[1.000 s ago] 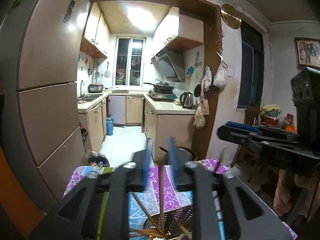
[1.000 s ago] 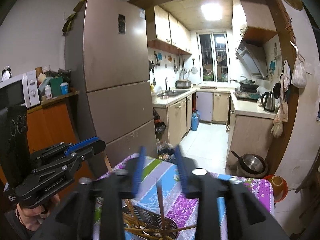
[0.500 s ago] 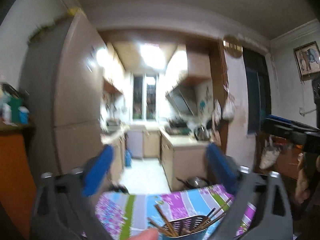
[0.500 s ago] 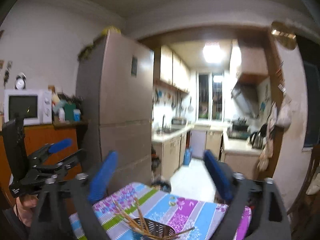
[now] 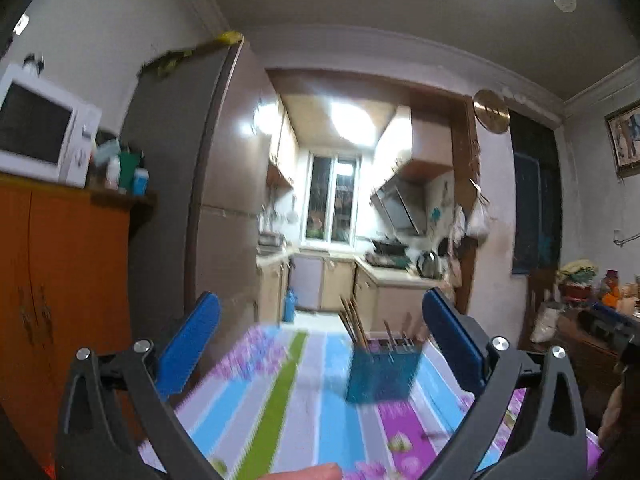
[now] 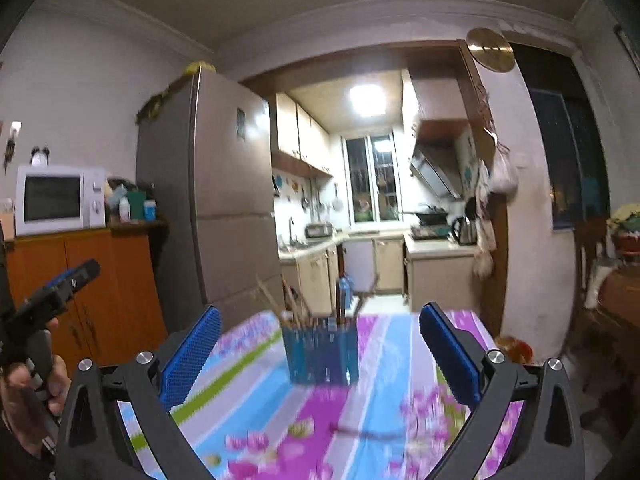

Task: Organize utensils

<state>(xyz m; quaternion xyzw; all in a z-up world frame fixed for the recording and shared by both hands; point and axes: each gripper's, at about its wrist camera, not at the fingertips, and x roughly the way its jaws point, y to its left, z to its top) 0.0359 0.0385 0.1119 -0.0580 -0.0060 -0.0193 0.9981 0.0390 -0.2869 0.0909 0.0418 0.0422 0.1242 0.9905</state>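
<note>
A blue mesh utensil holder (image 5: 382, 372) stands on the striped floral tablecloth (image 5: 280, 400), with several wooden chopsticks (image 5: 354, 320) sticking up out of it. My left gripper (image 5: 320, 344) is open wide and holds nothing; the holder stands ahead of it, a little right of centre. My right gripper (image 6: 320, 336) is also open wide and empty, and faces the same holder (image 6: 324, 354) and its chopsticks (image 6: 288, 304) from a distance. One loose chopstick (image 6: 368, 434) lies on the cloth in front of the holder. Both views are motion-blurred. The left gripper (image 6: 60, 284) shows at the right wrist view's left edge, held in a hand (image 6: 24, 380).
A tall fridge (image 6: 224, 200) stands behind the table on the left, next to an orange cabinet (image 6: 92, 288) with a microwave (image 6: 56, 198) on it. Beyond the table a doorway leads into the kitchen. Dark wooden furniture (image 6: 620, 296) lines the right side.
Both grippers went from nearly shut to wide open. Both pulled back and sank from just above the holder, which now stands farther ahead on the cloth.
</note>
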